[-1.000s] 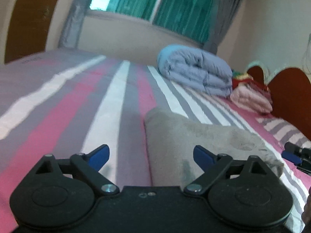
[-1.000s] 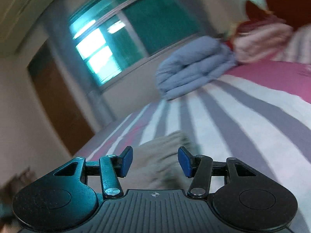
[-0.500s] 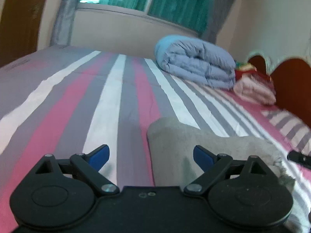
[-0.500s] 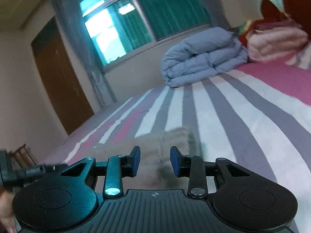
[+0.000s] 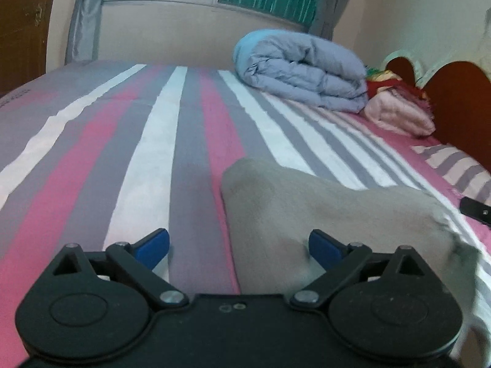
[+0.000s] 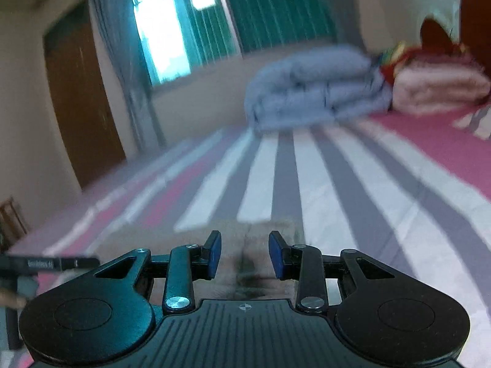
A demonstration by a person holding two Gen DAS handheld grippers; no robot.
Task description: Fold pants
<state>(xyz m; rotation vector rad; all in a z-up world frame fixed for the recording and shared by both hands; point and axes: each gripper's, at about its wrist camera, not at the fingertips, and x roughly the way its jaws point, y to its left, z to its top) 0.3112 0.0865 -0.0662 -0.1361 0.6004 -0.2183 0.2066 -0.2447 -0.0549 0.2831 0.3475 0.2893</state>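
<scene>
On the left side of the striped bed sheet (image 5: 147, 153), my left gripper (image 5: 239, 245) hangs low with its blue fingers (image 5: 153, 243) wide apart and holding nothing; one finger is over the bare sheet and the other is over the near edge of the pants (image 5: 322, 208). The pants are a grey-beige bundle lying on the bed just in front of both grippers, a little right of the middle in the left wrist view. They look already folded into a compact, thick packet with a rounded far edge, so I judge that most of the folding is done. The right end of the packet looks less tidy, but it is blurred and I cannot tell if cloth sticks out there. More to the right, my right gripper (image 6: 244, 254) points at the same packet from its other end; its fingers (image 6: 213, 254) stand only partly apart, with cloth visible in the gap, but they do not press on it as far as I can see. What is left, in my opinion, is maybe one last fold or only a smoothing of the packet. Far behind, a folded blue duvet (image 5: 302, 70) and a pink blanket (image 5: 399, 115) lie near the headboard (image 5: 460, 104).
</scene>
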